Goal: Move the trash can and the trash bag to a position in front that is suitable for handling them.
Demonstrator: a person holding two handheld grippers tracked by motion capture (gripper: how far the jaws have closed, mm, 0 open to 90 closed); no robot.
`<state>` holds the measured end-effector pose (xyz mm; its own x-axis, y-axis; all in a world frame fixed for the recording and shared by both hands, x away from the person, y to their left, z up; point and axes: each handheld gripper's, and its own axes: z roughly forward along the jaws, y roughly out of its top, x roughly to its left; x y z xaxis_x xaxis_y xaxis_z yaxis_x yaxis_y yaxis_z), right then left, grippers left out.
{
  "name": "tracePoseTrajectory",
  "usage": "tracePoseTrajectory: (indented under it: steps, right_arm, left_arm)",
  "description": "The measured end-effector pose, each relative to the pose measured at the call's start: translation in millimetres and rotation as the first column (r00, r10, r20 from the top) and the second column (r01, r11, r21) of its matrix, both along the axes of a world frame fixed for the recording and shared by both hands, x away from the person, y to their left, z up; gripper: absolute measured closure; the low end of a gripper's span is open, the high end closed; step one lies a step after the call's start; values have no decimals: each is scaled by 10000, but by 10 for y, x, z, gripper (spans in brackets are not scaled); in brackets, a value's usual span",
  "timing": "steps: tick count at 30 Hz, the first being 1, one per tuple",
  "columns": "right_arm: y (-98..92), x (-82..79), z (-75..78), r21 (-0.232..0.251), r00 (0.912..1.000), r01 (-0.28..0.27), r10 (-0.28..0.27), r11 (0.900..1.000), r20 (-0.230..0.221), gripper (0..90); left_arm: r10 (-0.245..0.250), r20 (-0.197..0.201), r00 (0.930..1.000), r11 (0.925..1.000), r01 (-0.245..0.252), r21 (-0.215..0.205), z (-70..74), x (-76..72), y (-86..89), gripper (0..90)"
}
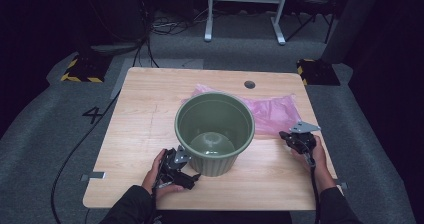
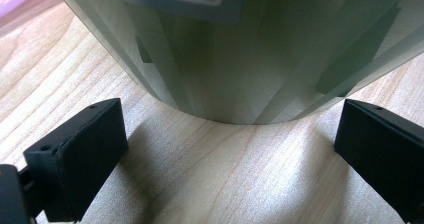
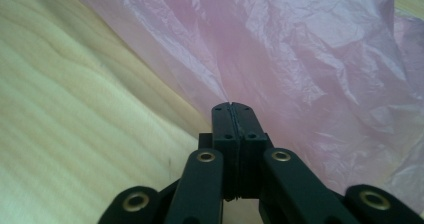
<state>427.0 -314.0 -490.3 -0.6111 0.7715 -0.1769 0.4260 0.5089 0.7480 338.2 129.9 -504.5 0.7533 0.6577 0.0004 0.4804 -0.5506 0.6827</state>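
Black jaws of the right gripper (image 3: 233, 106) are pressed flat together, their tips at the edge of the thin, crinkled pink plastic bag (image 3: 310, 59); whether a fold of it is pinched between them cannot be told. That bag lies on the light wooden table (image 1: 140, 134), spreading ahead of the fingertips and behind the round, ribbed green plastic bucket (image 1: 215, 129). On the left gripper (image 2: 230, 149), the jaws stand wide apart, released, with the bucket's base just ahead, between the two pads (image 2: 80, 154) and apart from both.
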Motion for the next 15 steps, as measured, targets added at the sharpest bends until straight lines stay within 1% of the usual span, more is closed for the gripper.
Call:
tracePoseTrajectory:
  steps: [2,4,6,7,8,10,11,12,13,14,15]
  right_arm:
    - [-62,-58,8,31,10000,57,-57,10000,-41,825]
    - [-83,-124,33,259,9999,-131,133,9996,-42,771]
    - [-58,-190,73,488,9995,-305,307,9983,-42,653]
    - [-30,-227,108,808,9985,-509,525,9954,-172,603]
    - [10,-271,149,1079,9961,-833,858,9907,-189,540]
    - [128,-361,229,1032,9927,-1209,1204,9873,111,468]
    - [128,-361,229,1032,9927,-1209,1204,9873,111,468]
    - [259,-429,283,969,9870,-1597,1572,9824,336,384]
    - [330,-461,300,893,9846,-1729,1697,9809,430,346]
    - [401,-487,314,864,9817,-1876,1837,9784,508,328]
    - [477,-512,329,970,9778,-2071,2027,9735,539,316]
  left_arm:
    - [-10,9,10000,10000,10,-1,0,0,1,0]
    - [-16,7,10000,10000,16,0,0,1,6,0]
    - [-26,8,10000,10000,26,6,1,0,16,0]
    - [-49,0,10000,10000,49,2,0,1,21,0]
    - [-63,16,10000,10000,63,5,0,3,27,0]
    - [-54,15,10000,10000,54,5,0,2,29,0]
    - [-54,15,10000,10000,54,5,0,2,29,0]
    - [-48,29,10000,10000,48,36,1,3,31,0]
    - [-8,85,10000,10000,8,32,1,-3,28,0]
    - [-29,110,9999,10000,28,95,4,-6,31,0]
    - [-11,118,9999,9999,10,100,4,-8,32,0]
